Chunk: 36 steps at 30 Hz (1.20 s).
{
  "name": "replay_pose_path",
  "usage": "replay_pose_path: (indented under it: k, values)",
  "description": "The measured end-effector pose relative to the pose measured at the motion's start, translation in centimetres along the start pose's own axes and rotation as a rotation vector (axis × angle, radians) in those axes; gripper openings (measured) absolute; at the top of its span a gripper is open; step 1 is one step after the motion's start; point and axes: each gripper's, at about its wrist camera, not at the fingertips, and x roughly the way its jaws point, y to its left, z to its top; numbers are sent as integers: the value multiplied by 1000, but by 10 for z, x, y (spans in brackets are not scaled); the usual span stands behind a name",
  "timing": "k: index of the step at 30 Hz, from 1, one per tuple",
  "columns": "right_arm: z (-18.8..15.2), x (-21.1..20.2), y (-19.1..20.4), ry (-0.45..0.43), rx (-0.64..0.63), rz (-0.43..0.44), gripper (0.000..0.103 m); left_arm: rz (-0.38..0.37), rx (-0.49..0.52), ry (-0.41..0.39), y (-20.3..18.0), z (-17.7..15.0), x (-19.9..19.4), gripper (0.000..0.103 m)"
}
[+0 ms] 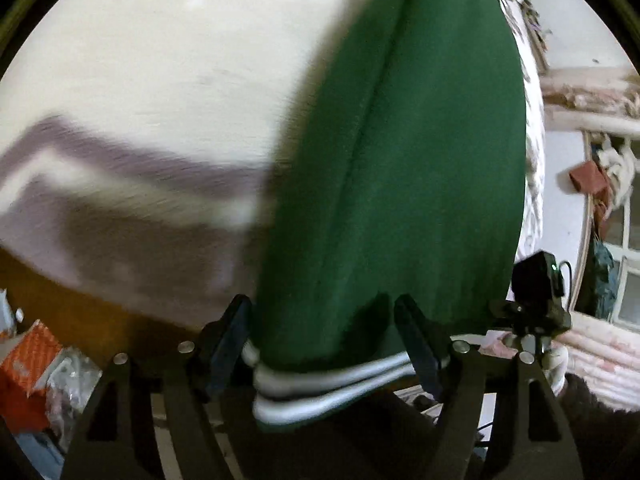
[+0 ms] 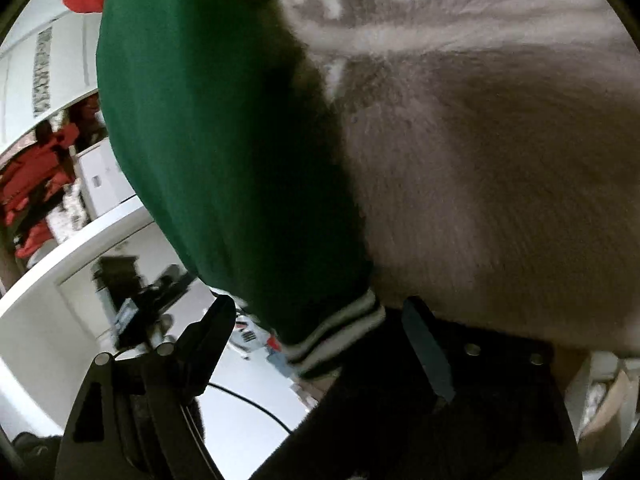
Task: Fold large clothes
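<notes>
The green garment [image 1: 400, 184] lay soft and limp just ahead of each hand-held gripper, left [image 1: 324, 320] and right [image 2: 320, 320], its striped cuff [image 1: 328, 384] between parted jaws, ungripped; the thick cuff seemed best to pinch.

A big cream blanket [image 1: 160, 80] with soft grey shapes on it covers the bed. An orange box [image 1: 28, 372] sits low on the floor beside some shiny bags [image 1: 72, 384]. Red clothes [image 2: 36, 184] hang near a white box [image 2: 104, 180]. A black cord [image 2: 256, 404] lies across a white top
</notes>
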Motion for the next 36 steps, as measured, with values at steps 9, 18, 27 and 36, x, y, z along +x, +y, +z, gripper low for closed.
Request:
replay_pose_path:
  k: [9, 18, 27, 36]
  values:
    - [4, 54, 6, 63, -50, 56, 90, 32, 103, -82, -14, 0, 18, 72]
    - [-28, 78, 35, 28, -82, 110, 34, 2, 85, -160, -19, -17, -17, 26]
    - [-69, 53, 73, -42, -44, 77, 28, 114, 95, -235, -64, -30, -64, 21]
    - [-87, -25, 161, -158, -95, -292, 26, 390, 212, -279, -130, -32, -106, 18]
